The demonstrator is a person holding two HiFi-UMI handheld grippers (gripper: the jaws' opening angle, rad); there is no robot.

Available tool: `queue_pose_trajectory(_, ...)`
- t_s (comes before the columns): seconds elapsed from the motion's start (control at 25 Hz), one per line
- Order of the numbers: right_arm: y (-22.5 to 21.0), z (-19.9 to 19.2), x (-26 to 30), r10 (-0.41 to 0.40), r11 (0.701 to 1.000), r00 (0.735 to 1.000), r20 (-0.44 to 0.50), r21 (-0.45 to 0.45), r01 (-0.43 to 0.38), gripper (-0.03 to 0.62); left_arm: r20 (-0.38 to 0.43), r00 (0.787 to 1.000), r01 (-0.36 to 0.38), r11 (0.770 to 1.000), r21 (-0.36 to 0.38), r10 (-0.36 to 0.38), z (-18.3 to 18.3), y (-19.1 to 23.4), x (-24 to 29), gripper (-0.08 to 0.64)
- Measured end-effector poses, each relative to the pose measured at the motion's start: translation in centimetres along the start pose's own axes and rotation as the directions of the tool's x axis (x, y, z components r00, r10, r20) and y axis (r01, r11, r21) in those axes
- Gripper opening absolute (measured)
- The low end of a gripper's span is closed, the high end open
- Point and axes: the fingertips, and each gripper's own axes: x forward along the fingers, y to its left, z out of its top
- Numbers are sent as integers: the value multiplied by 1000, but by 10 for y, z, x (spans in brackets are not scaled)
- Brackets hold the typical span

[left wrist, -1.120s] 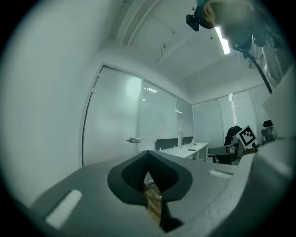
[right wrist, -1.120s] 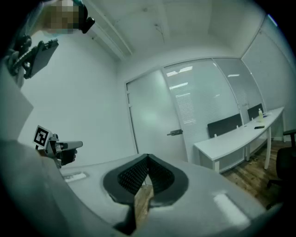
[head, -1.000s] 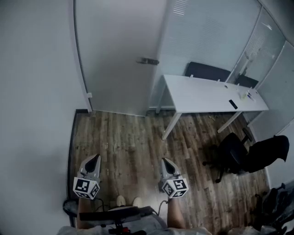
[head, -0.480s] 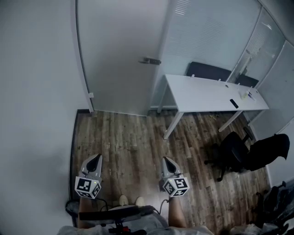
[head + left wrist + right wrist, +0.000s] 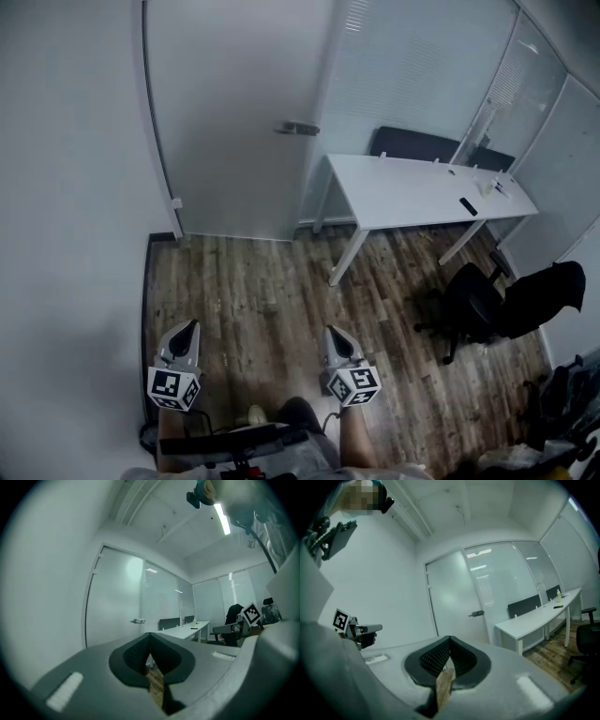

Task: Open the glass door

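The frosted glass door (image 5: 234,122) stands closed ahead, its metal lever handle (image 5: 298,128) on the right edge. My left gripper (image 5: 190,326) and right gripper (image 5: 333,331) are held side by side low over the wooden floor, far short of the door, both shut and empty. In the left gripper view the door (image 5: 115,606) and handle (image 5: 137,620) lie beyond the closed left gripper (image 5: 150,634). The right gripper view shows the door (image 5: 450,597) and handle (image 5: 476,614) past the closed right gripper (image 5: 450,638).
A white desk (image 5: 422,192) stands right of the door against a glass partition (image 5: 403,84). A black office chair (image 5: 478,309) with a dark jacket (image 5: 548,295) sits at the right. A plain wall (image 5: 66,187) runs along the left. Wooden floor (image 5: 253,291) lies between me and the door.
Both grippers have been carried a little forward with the person, who has stepped; a dark shoe now shows between them. The jaws stayed shut.
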Motion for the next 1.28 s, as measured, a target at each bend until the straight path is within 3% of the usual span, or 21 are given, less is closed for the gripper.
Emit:
queue_pose_trajectory(0.4, -30, 3, 28, -20, 1000, 1000, 0, 6, 20, 2, -8, 1000, 18, 1000, -3, -18, -7, 0, 42, 3)
queue_pose_trajectory(1.28, -159, 40, 174, 12, 1000, 999, -39, -11, -12, 3, -1, 1000, -25, 1000, -19, 25, 0, 18, 234, 3)
